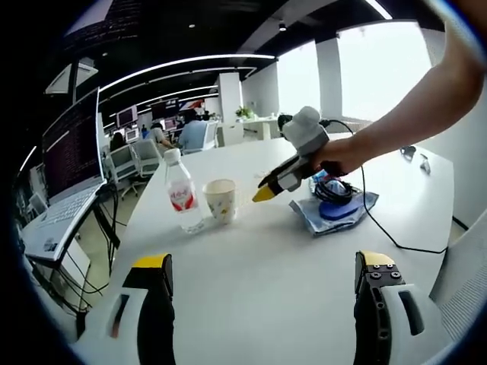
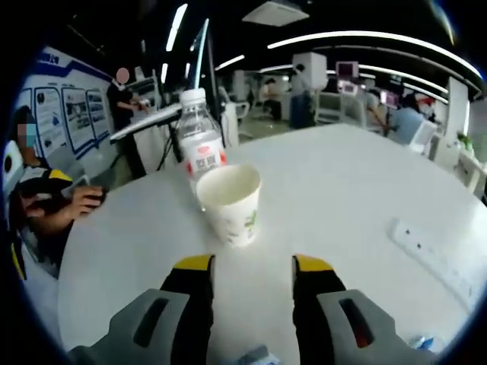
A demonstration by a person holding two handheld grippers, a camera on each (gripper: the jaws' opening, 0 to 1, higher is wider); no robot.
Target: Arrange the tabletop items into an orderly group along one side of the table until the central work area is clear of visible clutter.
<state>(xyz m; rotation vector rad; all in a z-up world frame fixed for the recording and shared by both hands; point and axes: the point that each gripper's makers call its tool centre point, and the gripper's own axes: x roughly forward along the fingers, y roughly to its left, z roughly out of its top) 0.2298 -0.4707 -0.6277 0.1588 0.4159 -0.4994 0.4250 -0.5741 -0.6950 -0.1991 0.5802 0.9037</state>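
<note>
Nearest us in the left gripper view, our left gripper hangs over bare white table with its yellow-tipped jaws spread wide and nothing between them. Going left to right across that view, a laptop sits on a stand off the table's edge, then the water bottle and the paper cup stand close together, the cup just beside the bottle. Further right, our right gripper reaches in, its tip pointing at the cup. Behind it lies a blue cloth with a coiled black cable on top, and a cable runs off towards the table's edge.

In the right gripper view, the right gripper is released, jaws parted and aimed at the cup, which stands just ahead and untouched; the bottle rises right behind it, and a white power strip lies off to the right.

We judge the step in hand to be taking the cup. To do it well, we should close gently on the wall below the rim, since thin paper would likely crush, and keep it upright.

The bottle is so close that a push forward could knock it. There is open tabletop on both sides, and the rounded edge on the left lies near.
</note>
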